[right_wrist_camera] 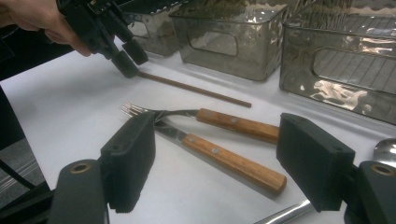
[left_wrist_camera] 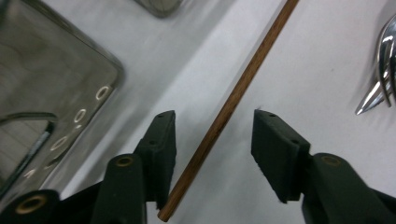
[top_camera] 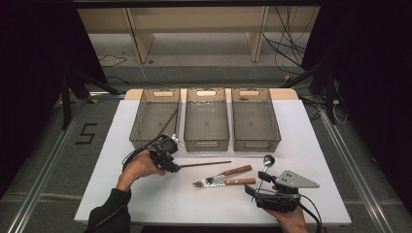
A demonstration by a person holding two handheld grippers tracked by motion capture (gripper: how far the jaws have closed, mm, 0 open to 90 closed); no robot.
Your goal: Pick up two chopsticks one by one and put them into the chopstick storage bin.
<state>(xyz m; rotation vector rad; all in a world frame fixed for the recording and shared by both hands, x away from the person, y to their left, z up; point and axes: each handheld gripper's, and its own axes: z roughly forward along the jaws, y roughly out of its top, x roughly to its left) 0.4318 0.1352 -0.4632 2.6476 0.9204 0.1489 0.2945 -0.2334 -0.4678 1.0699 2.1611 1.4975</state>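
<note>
One chopstick (left_wrist_camera: 233, 100) end between left tongs (left_wrist_camera: 212, 135), half-hidden.

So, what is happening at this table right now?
A person holds a gripper in each hand and seems to be sorting cutlery into three bins. The left gripper is down over the near end of a wooden chopstick on the table; its jaws straddle the stick, and the pads do not press on it yet. Another chopstick already lies in the left bin. The right gripper waits open near two forks and a spoon, which lie on the table.
</note>
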